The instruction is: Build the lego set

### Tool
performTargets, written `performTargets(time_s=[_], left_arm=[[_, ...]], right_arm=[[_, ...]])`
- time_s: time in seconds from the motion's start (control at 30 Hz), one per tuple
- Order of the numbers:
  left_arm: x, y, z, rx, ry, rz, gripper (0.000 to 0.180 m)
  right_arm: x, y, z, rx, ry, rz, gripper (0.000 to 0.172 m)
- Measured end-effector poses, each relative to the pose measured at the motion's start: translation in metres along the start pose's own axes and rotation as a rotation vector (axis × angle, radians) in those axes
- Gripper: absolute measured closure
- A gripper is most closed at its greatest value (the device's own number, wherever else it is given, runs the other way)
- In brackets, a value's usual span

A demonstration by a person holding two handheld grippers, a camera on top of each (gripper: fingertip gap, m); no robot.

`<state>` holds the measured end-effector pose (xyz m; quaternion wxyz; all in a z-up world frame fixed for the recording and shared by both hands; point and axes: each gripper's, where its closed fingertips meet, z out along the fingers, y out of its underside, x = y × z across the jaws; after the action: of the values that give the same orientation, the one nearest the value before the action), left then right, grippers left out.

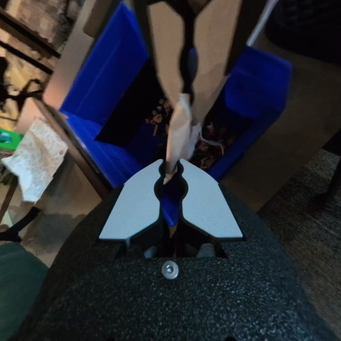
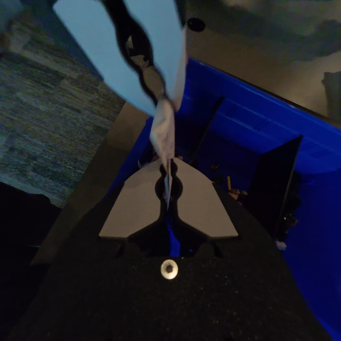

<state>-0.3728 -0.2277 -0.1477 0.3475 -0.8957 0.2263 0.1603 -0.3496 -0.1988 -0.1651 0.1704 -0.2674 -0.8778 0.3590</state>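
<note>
Both jaws clamped on one twisted white paper strip (image 1: 180, 129), one gripper at each end, facing tip to tip.

Left gripper (image 1: 170, 164) pinches the near end between its grey pads; right gripper (image 2: 168, 165) does the same at the far end, pads nearly together on the thin paper. Strip's long axis runs straight from one set of fingertips to the other, taut-looking, slightly twisted. It hangs above the open blue plastic bin (image 1: 110, 73) with black dividers, dark scraps on its floor. Neither gripper is nearer: each has its own end. Crumpled white paper sheet (image 1: 36, 158) lies well off left.
</note>
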Motion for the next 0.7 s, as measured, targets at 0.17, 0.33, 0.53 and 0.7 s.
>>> performTargets(time_s=[0.17, 0.33, 0.53, 0.7], left_arm=[[0.003, -0.002, 0.005, -0.027, 0.01, 0.034, 0.17], [-0.009, 0.001, -0.012, 0.015, -0.024, -0.025, 0.17], [-0.003, -0.01, -0.012, 0.046, 0.0, -0.008, 0.171], [-0.006, 0.001, -0.005, -0.024, -0.02, 0.01, 0.17]], right_arm=[[-0.003, -0.003, 0.003, -0.016, 0.003, -0.037, 0.172], [-0.005, 0.006, -0.006, -0.019, -0.049, 0.041, 0.147], [-0.01, -0.003, -0.005, 0.053, -0.085, -0.002, 0.172], [-0.007, 0.017, 0.0, -0.058, -0.057, -0.038, 0.172]])
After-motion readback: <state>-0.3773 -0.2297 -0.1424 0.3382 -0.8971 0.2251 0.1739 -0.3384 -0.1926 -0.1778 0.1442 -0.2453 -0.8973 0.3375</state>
